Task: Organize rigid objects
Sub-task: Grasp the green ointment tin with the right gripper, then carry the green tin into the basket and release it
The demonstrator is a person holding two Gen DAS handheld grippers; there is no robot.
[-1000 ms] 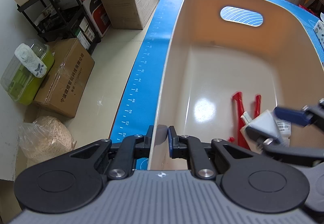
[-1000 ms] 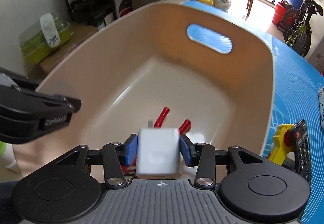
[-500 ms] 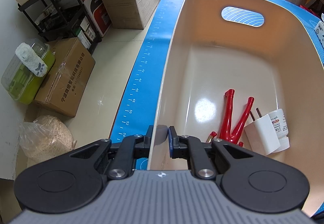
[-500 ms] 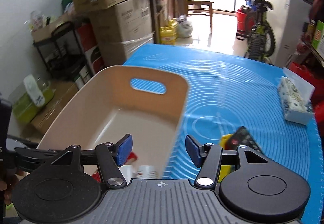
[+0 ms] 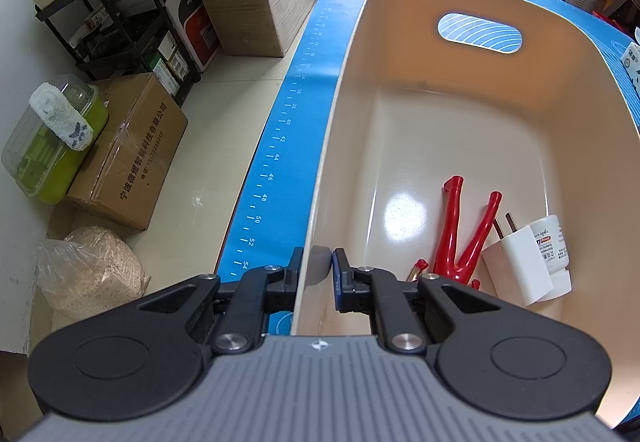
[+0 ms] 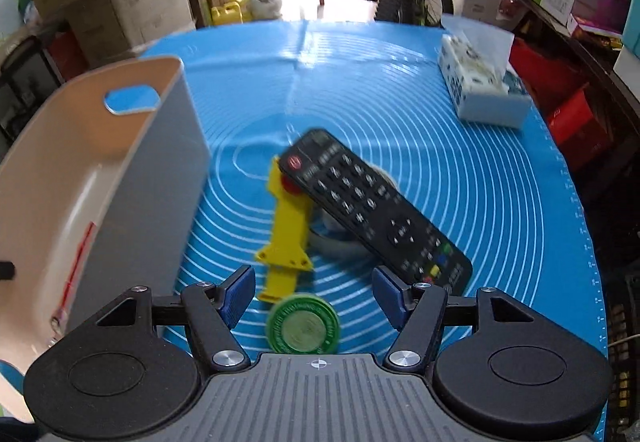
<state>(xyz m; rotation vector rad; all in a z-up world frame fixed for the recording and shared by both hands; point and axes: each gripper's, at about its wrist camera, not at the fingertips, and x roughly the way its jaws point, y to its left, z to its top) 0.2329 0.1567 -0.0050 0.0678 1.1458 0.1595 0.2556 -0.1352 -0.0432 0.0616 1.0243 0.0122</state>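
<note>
The left gripper is clamped on the bin's near rim, with pliers, charger and bottle inside, while the empty right gripper, jaws opening, hangs over the remote, yellow tool and green tin on the surface.

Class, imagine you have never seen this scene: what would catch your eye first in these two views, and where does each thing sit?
The big beige bin dominates the left side of the blue mat, with red-handled pliers and a white charger on its floor. The left gripper clamps the bin's near rim. Right of the bin, a black remote leans across a yellow tool, with a green round tin below the opening fingers of the right gripper.
</note>
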